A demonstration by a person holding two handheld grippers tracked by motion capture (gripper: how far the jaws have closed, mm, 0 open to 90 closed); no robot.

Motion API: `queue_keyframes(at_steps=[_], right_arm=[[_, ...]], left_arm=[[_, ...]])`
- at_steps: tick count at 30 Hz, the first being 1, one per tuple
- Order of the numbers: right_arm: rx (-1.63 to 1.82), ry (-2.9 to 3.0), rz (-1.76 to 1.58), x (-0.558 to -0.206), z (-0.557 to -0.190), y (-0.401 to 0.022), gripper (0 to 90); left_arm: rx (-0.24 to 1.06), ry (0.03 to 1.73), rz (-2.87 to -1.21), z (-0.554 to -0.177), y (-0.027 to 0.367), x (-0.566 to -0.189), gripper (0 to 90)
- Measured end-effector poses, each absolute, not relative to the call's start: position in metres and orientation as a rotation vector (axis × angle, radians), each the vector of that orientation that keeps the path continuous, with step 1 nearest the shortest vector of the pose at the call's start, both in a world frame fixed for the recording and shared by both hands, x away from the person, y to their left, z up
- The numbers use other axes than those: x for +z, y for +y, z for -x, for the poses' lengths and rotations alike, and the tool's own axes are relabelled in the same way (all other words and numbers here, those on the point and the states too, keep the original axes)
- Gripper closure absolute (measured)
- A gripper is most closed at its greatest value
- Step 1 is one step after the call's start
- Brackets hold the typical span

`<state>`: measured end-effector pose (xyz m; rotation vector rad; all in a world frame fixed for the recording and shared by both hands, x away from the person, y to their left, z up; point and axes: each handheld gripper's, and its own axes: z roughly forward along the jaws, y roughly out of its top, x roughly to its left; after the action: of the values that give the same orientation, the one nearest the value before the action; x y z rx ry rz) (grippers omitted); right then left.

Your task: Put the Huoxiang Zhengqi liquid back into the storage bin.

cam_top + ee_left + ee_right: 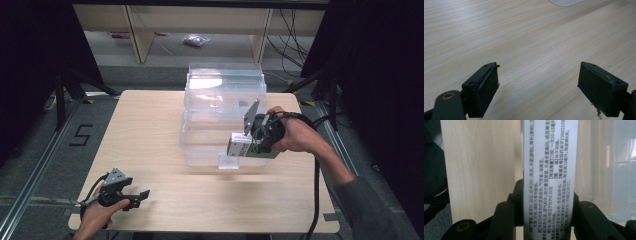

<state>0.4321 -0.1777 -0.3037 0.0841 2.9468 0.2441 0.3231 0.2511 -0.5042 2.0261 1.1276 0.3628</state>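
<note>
While I watch from the high view, the desk (150,150) is the biggest thing before me, a pale wood top with bare boards across its left half. Next in size is the clear plastic bin (220,107), which stands toward the far edge of the desk, a little right of the middle, with its near wall facing the person's side.

Just in front of that near wall, toward the desk's right edge, my right tongs (243,146) sit in the person's right hand (295,134), raised off the wood. They are pinching a small white box (240,145) with a green side. From the right gripper view the box (549,175) stands on end between the two black jaws, its printed white face turned to the camera, and both pads press flat against its sides. The box hangs above the desk beside the bin's front, and whether it touches the bin wall I cannot tell.

My left tongs (137,196) rest low near the front left corner of the desk, held in the person's left hand (100,212). From the left gripper view the left tongs (537,85) are spread wide, with bare wood grain between the jaws.
</note>
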Motion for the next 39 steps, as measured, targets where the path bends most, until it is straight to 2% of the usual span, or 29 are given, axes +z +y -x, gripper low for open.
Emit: queue_keyframes(at_steps=[16,18,39], right_arm=[[0.233,2.932,-0.052,-0.299,-0.472,-0.176,64.7],[0.225,2.943,-0.124,-0.301,-0.473,-0.177,64.7],[0.218,2.985,-0.159,-0.333,-0.507,-0.18,64.6]], left_arm=[[0.361,1.129,-2.025,-0.323,0.251,-0.504,16.0],[0.363,1.121,-2.016,-0.323,0.251,-0.505,16.0],[0.361,1.125,-2.022,-0.323,0.252,-0.505,16.0]])
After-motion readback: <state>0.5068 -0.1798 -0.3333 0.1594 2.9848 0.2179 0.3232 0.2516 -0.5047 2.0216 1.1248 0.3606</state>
